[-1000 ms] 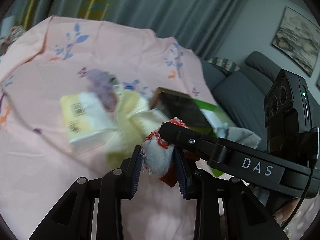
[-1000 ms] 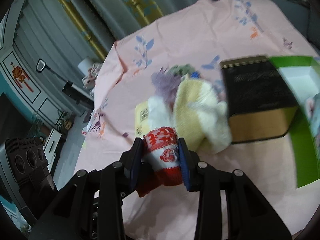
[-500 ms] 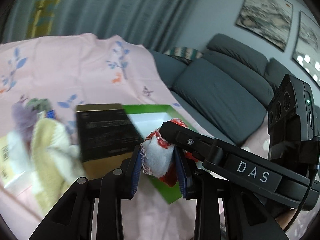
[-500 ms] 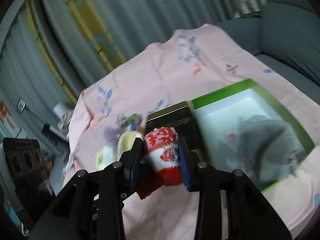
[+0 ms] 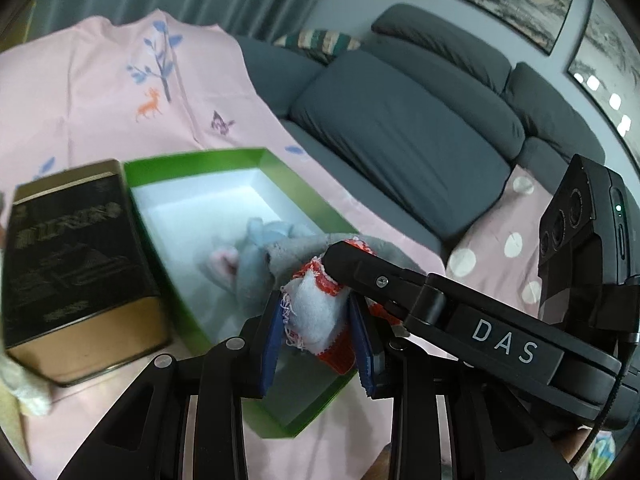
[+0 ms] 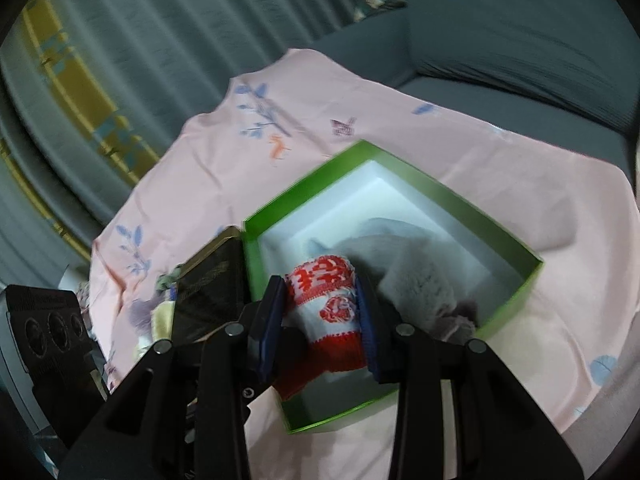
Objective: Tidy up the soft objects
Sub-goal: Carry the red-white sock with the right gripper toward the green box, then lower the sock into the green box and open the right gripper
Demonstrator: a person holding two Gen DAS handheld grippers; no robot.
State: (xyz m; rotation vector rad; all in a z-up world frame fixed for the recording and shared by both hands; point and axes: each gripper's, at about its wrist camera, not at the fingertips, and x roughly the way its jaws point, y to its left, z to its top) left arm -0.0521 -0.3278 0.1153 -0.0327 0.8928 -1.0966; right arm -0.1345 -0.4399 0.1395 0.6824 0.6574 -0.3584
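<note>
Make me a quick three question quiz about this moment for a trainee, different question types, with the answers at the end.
1. True or false: the green box is empty.
2. Multiple choice: what do the left hand-held gripper and right hand-held gripper clamp? A) a yellow towel B) the red and white cloth C) the dark tin
3. Fill in: the dark tin stands ____ the green box, on the pink sheet.

Key
1. False: grey soft items lie inside.
2. B, each gripper pinches one end.
3. beside, against its outer wall.
</note>
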